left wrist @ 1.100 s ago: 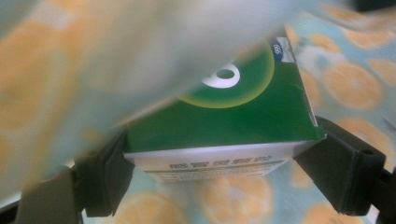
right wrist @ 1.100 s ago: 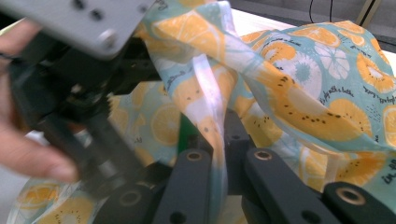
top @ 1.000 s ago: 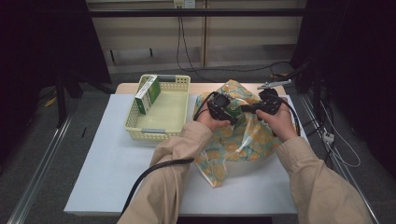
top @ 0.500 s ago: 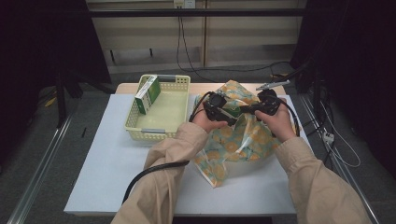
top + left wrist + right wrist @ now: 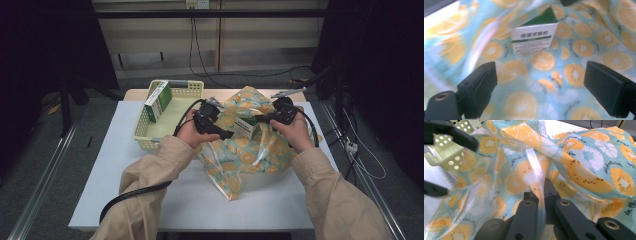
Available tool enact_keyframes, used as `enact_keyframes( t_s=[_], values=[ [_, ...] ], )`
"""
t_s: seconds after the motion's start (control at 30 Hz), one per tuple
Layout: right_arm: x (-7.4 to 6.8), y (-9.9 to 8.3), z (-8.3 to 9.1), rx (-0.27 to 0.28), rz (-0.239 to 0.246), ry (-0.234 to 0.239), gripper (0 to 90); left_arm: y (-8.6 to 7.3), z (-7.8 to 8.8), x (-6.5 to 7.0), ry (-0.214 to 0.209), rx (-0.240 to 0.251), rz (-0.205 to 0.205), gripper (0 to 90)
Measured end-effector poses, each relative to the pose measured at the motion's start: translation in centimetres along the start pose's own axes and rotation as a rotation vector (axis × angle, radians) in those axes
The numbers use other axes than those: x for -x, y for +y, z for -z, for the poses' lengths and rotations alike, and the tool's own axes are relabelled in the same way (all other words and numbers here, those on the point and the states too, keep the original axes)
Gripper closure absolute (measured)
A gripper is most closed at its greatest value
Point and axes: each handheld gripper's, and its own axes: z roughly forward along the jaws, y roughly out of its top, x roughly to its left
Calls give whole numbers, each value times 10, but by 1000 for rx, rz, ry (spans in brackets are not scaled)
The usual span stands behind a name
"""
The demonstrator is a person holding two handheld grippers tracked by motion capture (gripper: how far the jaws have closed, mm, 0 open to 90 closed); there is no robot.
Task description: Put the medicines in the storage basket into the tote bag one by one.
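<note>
A plastic bag [image 5: 250,150] printed with orange and kiwi slices lies on the white table, its mouth held up between my two grippers. A white box with a green top [image 5: 244,128] stands inside the mouth; the box [image 5: 534,37] is just ahead of my left gripper [image 5: 539,92], whose jaws stand wide open around nothing. In the high view the left gripper [image 5: 222,125] sits at the bag's left side. My right gripper [image 5: 267,119] holds the bag's right rim. In its own view the right gripper [image 5: 541,190] is shut on a clear strip of the bag [image 5: 584,170].
A pale yellow perforated basket [image 5: 150,142] stands at the back left of the white table [image 5: 125,175], with a second green and white box [image 5: 157,100] upright inside. The basket's corner [image 5: 446,155] lies close beside the bag. Cables run on the floor behind.
My left gripper has drawn back to the left and slightly up, out of the bag's mouth. The white box now shows between the two grippers. The right gripper has stayed put.
</note>
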Motion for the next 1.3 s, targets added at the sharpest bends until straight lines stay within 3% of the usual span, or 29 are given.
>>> enact_keyframes(
  t_s=[0.1, 0.3, 0.6, 0.9, 1.1, 1.3],
  values=[
    [-1, -1, -1, -4, -1, -1, 900, -6, 13, -8, 25, 13, 22, 114],
    [-1, -1, -1, -1, -1, 2, 900, -14, 37, -27, 57, 21, 27, 114],
    [2, -3, 1, 2, -9, -1, 900, -28, 63, -63, 135, 8, 61, 114],
    [2, -3, 5, 5, -7, 2, 900, -38, 71, -88, 193, 15, 117, 114],
    [3, -3, 6, 10, -7, 2, 900, -44, 69, -101, 213, 14, 129, 114],
    [2, -3, 4, 5, -6, 12, 900, -48, 72, -117, 267, 23, 151, 118]
  ],
)
